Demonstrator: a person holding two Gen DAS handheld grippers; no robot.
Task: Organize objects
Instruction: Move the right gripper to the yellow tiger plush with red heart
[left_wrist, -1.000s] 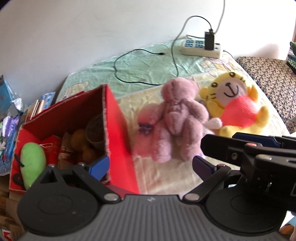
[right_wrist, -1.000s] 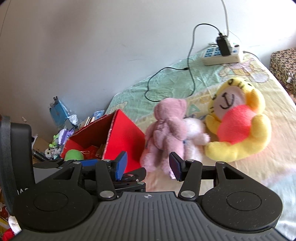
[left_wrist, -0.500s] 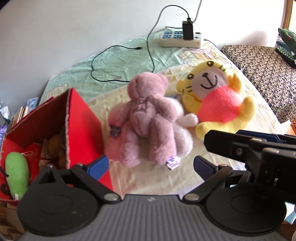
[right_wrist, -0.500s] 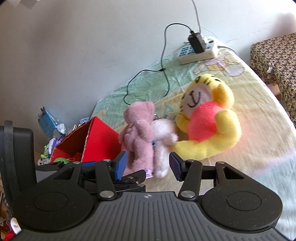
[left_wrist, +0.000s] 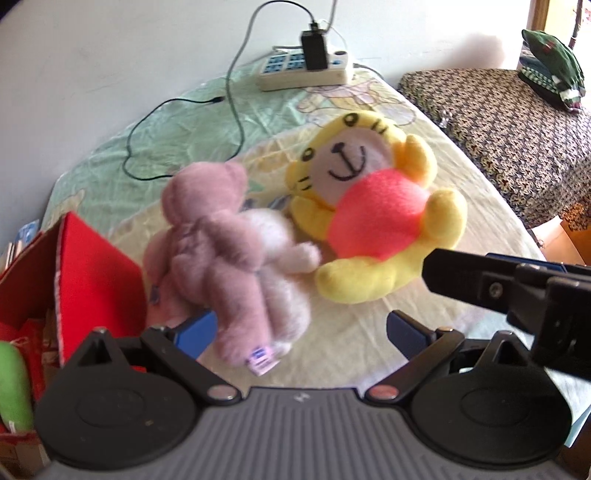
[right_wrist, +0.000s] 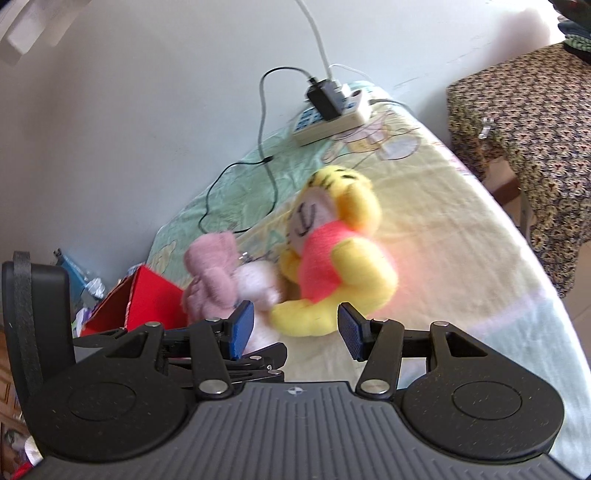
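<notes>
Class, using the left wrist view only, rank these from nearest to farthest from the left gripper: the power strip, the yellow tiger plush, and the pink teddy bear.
1. pink teddy bear: lying just ahead of the left gripper, its legs by the left-side finger.
2. yellow tiger plush: further back, ahead and to the right.
3. power strip: at the far edge of the bed, against the wall.

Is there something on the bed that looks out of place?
Yes. A power strip with a black charger plugged in lies on the sheet near the wall, its cable trailing towards the soft toys.
</notes>
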